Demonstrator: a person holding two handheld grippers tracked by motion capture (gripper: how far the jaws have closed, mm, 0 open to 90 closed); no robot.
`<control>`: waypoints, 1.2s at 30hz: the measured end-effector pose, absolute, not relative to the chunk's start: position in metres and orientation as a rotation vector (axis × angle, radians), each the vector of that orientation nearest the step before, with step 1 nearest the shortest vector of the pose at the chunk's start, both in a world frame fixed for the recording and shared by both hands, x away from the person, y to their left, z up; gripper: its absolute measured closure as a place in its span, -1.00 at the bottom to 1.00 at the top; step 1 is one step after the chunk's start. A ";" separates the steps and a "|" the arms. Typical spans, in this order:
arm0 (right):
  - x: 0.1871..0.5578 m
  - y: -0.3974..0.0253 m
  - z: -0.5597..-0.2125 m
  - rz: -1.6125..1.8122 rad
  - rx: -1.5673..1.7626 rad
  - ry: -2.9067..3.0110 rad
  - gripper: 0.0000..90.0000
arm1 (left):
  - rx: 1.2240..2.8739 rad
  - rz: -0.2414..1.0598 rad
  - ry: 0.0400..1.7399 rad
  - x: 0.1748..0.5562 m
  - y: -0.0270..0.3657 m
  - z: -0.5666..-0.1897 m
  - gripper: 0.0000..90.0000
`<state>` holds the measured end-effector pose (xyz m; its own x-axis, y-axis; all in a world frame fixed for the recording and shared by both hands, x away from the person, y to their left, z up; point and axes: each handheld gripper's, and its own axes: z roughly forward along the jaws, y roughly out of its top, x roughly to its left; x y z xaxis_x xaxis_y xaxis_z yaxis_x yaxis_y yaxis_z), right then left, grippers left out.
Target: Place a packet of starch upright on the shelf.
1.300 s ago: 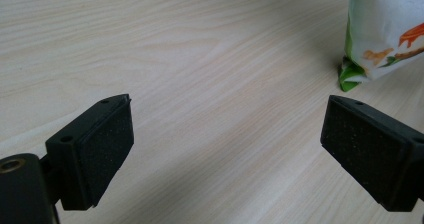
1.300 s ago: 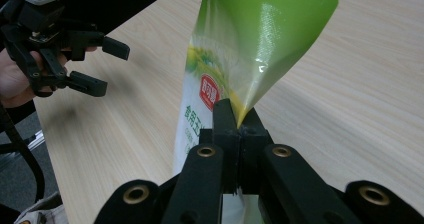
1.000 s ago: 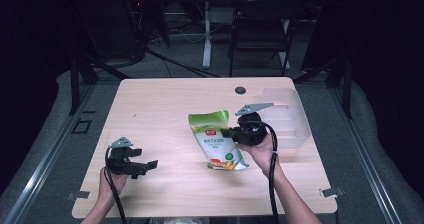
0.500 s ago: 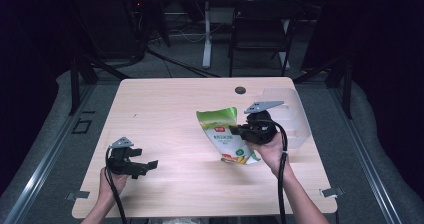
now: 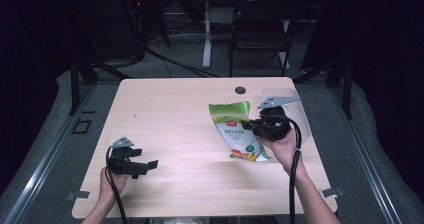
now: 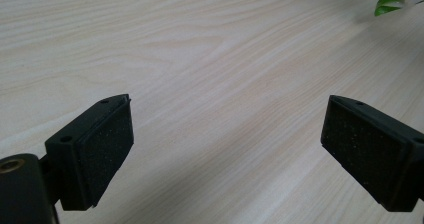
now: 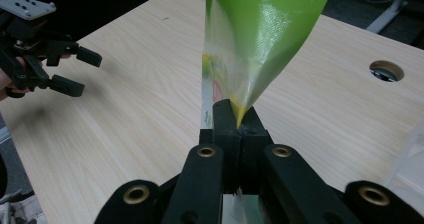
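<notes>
We see right gripper [image 5: 251, 127] clamped on edge of green bag [image 5: 236, 131] — lifted, tilted above table [image 5: 175, 109], near clear bin [image 5: 300, 115]. Left gripper [image 5: 146, 165] wide, empty. Risk — thin edge grip, bag could slip out.

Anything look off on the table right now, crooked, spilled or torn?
Nothing spilled or torn. The green snack bag sits tilted only because the right tool pinches its edge and lifts it off the table. The left tool is open near the front edge.

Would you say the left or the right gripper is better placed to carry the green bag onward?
Right: the right gripper is shut on the green bag's edge, while the left gripper sits open and apart.
</notes>
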<state>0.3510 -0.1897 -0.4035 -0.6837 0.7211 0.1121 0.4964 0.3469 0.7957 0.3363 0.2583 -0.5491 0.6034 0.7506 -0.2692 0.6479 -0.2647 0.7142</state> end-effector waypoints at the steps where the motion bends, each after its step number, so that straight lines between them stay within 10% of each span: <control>1: 0.351 -0.191 -0.403 1.246 1.088 2.354 1.00 | 1.990 0.157 1.105 0.336 0.258 -0.549 -0.85; 36: 0.376 -0.225 -0.360 1.178 1.157 2.206 1.00 | 1.990 0.152 1.115 0.337 0.258 -0.551 -0.85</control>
<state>0.3761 -0.2254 -0.3602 -0.5866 0.8086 0.0447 0.4868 0.3080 0.8174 0.3368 0.2579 -0.5506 0.5986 0.7534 -0.2724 0.6532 -0.2621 0.7104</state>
